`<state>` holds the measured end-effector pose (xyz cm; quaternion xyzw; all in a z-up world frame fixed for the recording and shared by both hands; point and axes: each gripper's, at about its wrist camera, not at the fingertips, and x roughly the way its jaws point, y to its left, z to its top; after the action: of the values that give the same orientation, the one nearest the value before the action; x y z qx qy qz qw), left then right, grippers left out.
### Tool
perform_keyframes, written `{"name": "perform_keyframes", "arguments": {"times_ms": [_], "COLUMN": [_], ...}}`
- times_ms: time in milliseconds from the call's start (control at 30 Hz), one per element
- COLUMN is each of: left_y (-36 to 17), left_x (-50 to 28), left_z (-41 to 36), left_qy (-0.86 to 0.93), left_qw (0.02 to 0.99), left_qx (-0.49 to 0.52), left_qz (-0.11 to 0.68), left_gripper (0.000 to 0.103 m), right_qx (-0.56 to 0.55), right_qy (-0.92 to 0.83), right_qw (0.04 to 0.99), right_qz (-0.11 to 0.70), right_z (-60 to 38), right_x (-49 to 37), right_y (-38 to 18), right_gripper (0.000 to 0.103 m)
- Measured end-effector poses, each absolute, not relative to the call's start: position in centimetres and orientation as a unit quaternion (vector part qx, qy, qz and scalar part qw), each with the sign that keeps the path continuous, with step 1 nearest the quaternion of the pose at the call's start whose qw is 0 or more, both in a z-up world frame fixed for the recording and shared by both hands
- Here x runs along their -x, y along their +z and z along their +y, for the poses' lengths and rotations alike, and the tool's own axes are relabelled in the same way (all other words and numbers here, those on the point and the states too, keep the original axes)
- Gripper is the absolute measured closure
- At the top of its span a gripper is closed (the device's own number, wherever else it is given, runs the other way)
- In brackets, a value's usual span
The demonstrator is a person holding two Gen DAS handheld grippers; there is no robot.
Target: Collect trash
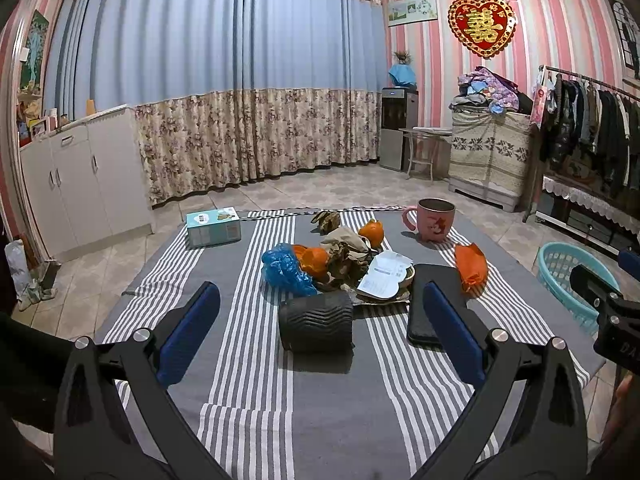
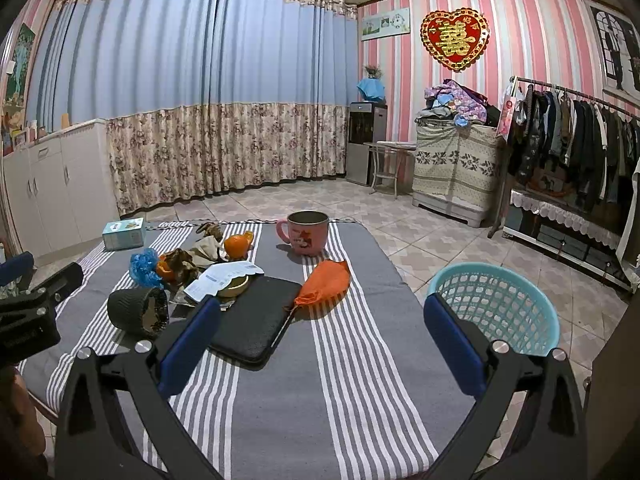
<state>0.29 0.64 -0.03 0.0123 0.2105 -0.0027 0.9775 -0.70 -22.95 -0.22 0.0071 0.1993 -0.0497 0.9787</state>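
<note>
Right wrist view: my right gripper (image 2: 320, 328) gapes wide, empty, as does my left gripper (image 1: 320, 328). The orange wrapper (image 2: 325, 282) lies just beside the black tablet case (image 2: 256, 324); a careless pinch could drag the case toward the teal basket (image 2: 496, 308).

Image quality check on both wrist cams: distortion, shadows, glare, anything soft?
Left wrist: strong fisheye bowing of the curtain, black corner vignette; the black ribbed cup lying on its side drops a soft shadow toward the camera; no blown-out glare. Right wrist: same barrel warp, the teal basket looks stretched near the edge; the pink mug is sharp; no motion blur in either view.
</note>
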Motion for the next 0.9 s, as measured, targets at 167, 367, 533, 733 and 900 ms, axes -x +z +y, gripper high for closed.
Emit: {"name": "perform_keyframes", "arguments": {"times_ms": [167,367,533,733,900], "left_y": [0.12,0.21,0.22,0.24,0.24], "left_x": [-0.16,-0.07,0.27,0.36,0.41], "left_z": [0.57,0.52,0.11,0.07,0.10], "left_qy": [-0.003,-0.004,-0.007,-0.007,-0.008], "left_qw": [0.977,0.978,0.978,0.978,0.978], "left_qx": [-0.012,-0.011,-0.015,-0.015,-0.013], "left_qz": [0.211,0.210,0.206,0.206,0.206], "left_gripper": [0.005,0.005,0.005,0.005,0.005], "right_qx": [-0.005,-0.004,-0.005,-0.004,-0.003], "right_qy": [-0.050,-0.049,-0.052,-0.051,-0.052], "right_qw": [0.979,0.979,0.979,0.979,0.979], "right_qz": [0.200,0.198,0.197,0.196,0.198], "right_z": [-22.83,-22.76,-22.62,-22.58,-22.66], "right_x": [0.65,0.72,0.58,0.68,0.75], "right_y": [-0.16,-0.22,-0.24,0.04,0.15], "right_gripper": [0.004,0.004,0.004,0.004,0.004]}}
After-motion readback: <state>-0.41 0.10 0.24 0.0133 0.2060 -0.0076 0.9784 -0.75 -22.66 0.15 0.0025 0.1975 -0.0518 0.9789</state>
